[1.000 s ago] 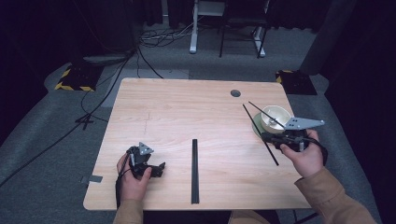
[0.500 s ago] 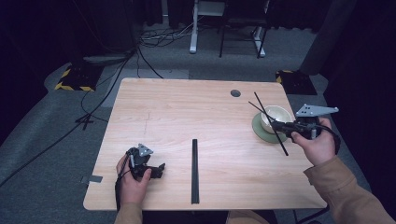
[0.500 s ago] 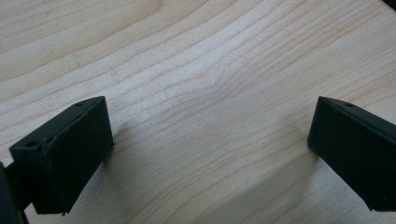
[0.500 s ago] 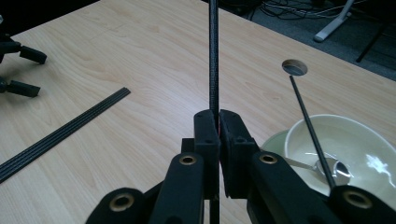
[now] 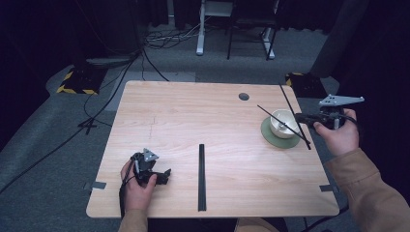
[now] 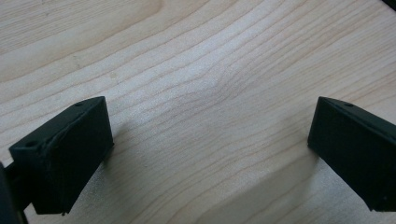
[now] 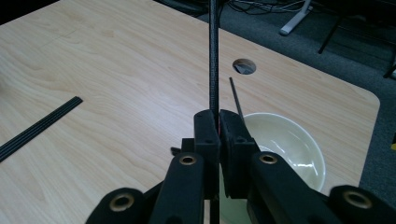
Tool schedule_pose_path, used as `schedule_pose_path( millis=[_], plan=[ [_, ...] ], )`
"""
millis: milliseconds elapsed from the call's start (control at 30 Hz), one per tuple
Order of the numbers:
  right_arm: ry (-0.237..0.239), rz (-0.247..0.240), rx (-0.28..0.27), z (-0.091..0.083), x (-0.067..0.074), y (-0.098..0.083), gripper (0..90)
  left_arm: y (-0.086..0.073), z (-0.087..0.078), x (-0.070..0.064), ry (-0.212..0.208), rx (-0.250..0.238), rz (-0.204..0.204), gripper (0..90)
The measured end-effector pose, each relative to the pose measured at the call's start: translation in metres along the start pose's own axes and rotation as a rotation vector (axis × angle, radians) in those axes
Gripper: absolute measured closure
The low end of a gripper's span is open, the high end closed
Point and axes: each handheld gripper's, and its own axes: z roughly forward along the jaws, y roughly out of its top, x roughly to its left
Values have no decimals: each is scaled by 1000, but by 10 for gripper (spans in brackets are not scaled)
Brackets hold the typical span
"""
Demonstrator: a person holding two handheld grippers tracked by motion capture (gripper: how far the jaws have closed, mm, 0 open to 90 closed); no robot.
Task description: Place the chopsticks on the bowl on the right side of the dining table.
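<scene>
Two tongs: my right gripper, at three o'clock on the table, pinches one black chopstick tight above the bowl holding its mate, while my left gripper rests open and empty near seven.

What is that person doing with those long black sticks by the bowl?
A person sits at a light wooden table with a grasping tool in each hand. The right tool is shut on a thin black rod and holds it above the white bowl, which sits on a round green saucer. A second thin black stick leans across the bowl. The left tool rests open on the table near the front edge, with nothing between its jaws. A flat black strip lies in the middle.
</scene>
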Motion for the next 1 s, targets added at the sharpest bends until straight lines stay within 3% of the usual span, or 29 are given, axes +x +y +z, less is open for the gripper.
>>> schedule_pose_path(
  millis=[267,667,967,1000],
  plan=[
    [-43,4,15,4,-24,3,868,0,0,0,-2,0,0,2],
    [-71,10,46,18,-56,-3,867,0,0,0,0,0,-1,2],
    [-70,24,87,39,-68,-16,867,0,0,0,-2,0,0,2],
    [-71,8,92,41,-69,-17,868,0,0,0,-2,0,0,2]
  ],
)
